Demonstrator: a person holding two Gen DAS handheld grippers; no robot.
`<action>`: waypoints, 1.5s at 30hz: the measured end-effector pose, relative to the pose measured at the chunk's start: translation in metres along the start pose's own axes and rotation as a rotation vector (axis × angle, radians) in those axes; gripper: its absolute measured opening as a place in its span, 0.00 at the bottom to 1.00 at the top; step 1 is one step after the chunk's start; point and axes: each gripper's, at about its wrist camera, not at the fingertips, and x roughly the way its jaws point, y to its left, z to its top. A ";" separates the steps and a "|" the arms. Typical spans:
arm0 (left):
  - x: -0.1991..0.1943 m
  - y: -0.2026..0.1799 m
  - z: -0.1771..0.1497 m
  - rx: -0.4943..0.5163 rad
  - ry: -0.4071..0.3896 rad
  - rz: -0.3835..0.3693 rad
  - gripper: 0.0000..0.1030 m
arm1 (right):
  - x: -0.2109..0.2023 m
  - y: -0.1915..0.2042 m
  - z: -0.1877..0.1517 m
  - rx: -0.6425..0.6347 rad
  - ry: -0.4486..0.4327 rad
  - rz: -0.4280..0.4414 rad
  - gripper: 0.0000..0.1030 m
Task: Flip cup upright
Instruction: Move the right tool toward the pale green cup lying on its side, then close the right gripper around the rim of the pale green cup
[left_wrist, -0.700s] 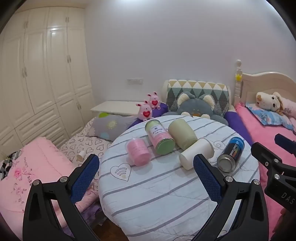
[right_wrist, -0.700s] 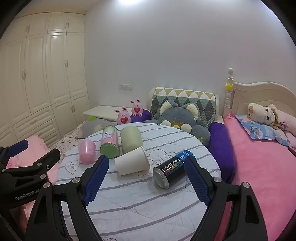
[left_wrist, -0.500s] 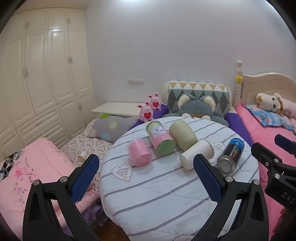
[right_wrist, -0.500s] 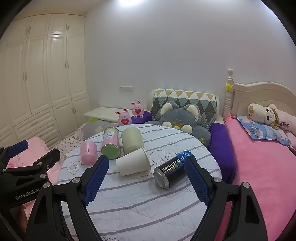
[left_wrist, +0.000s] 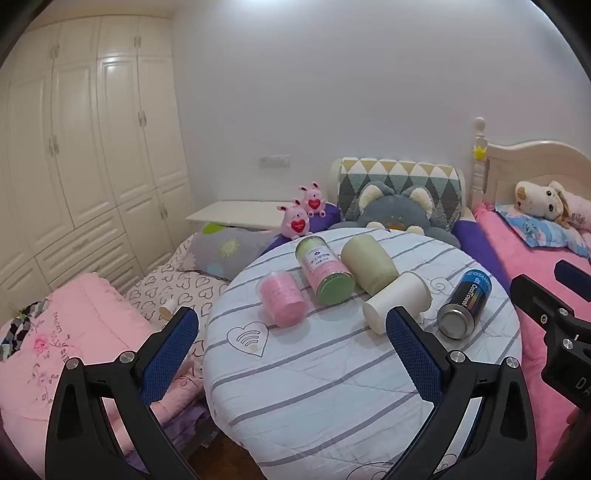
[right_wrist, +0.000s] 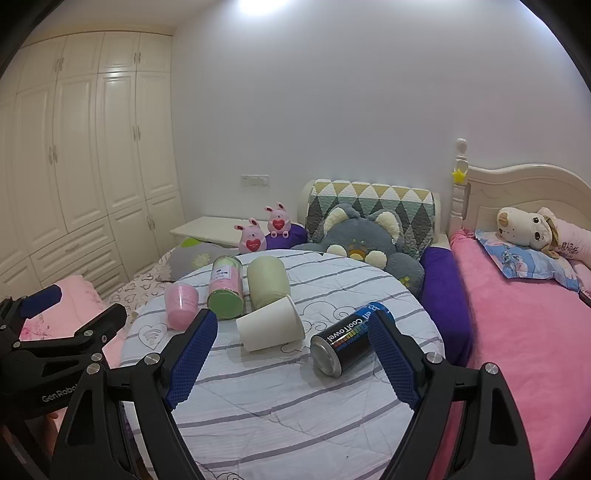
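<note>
Since every container on the round bench (left_wrist: 332, 387) lies on its side, nothing of the flip looks done yet. The white paper cup (right_wrist: 271, 328), which I take to be the task's thing, rests near the middle of the right wrist frame, its closed base toward the camera in the lower left and its open mouth pointing up and to the right; in the left wrist view the same cup (left_wrist: 397, 306) shows right of centre. It appears to touch the pale green tumbler (right_wrist: 267, 282) behind it, though I cannot tell for certain. Left of that lie a canister with a green lid (right_wrist: 225, 291) and a pink cup (right_wrist: 180, 304), both on their sides too, and a dark can (right_wrist: 345, 341) lies just right of the paper cup. The right claw (right_wrist: 291, 365) hangs above the near part of the bench with its blue pads spread wide and nothing between them; the paper cup and the can sit in the gap as the camera sees it, but no pad touches either. The left claw (left_wrist: 291, 358) is likewise spread wide and empty, short of the row, with the pink cup ahead of it. What is left, by my judgement, is the whole job: close in, grip the cup wall, turn it mouth up and stand it on the striped cloth.
</note>
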 end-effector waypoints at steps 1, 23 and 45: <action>0.001 0.000 -0.001 0.001 0.000 -0.001 1.00 | 0.000 0.000 0.000 0.001 -0.001 0.003 0.83; 0.017 0.001 -0.009 0.007 0.044 0.007 1.00 | 0.010 0.005 0.000 -0.002 0.020 0.020 0.83; 0.044 0.006 -0.007 -0.018 0.083 0.003 1.00 | 0.036 0.000 -0.001 0.000 0.060 0.034 0.83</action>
